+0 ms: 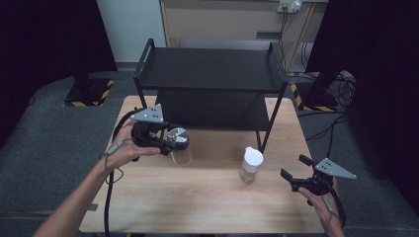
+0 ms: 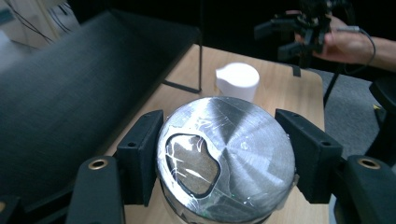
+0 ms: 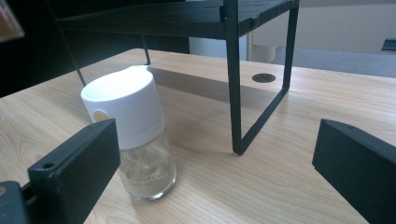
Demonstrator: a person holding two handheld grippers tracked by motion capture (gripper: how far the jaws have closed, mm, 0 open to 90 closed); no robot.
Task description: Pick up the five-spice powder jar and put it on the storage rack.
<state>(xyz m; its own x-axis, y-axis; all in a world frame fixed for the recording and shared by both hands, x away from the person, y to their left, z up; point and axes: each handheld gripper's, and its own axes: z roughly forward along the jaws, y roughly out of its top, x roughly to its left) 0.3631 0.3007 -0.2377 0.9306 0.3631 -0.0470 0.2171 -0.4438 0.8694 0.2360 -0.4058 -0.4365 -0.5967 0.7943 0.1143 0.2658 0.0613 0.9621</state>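
Silver-lidded jar (image 2: 226, 158) beside black shelf (image 1: 212, 69)

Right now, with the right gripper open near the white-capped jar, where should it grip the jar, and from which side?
Probably around the white cap, coming in level from the table's near right, where the right gripper waits open. The white-capped jar stands upright, its cap broad and straight-sided, and the glass body below looks slippery. The black shelf leg stands just behind, so a near-side approach seems clearer.
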